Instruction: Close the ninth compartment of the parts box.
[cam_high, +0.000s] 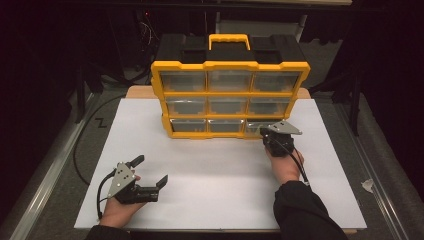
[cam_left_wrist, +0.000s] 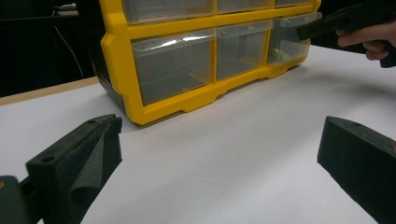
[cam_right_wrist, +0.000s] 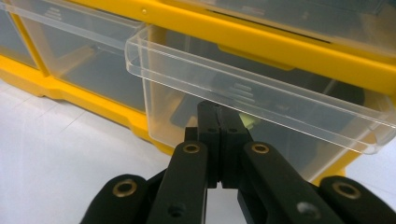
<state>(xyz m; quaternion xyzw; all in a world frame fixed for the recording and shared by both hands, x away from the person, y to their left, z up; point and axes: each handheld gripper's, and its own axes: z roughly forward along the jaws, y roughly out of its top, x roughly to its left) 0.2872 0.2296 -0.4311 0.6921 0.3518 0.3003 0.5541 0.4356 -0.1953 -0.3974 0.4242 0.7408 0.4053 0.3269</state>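
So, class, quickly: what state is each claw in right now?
Left claw: open, holding nothing.
Right claw: shut, empty, at the front of the clear plastic bottom drawer of the yellow organiser.

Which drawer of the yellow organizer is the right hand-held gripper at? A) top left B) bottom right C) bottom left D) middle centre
B: in the high view the right hand-held gripper sits at the bottom right drawer of the yellow organizer; the right gripper view shows its jaws closed together just under that drawer's clear lip.

Left gripper (cam_high: 150, 172) jaws wide apart, right gripper (cam_right_wrist: 218, 122) jaws pressed together
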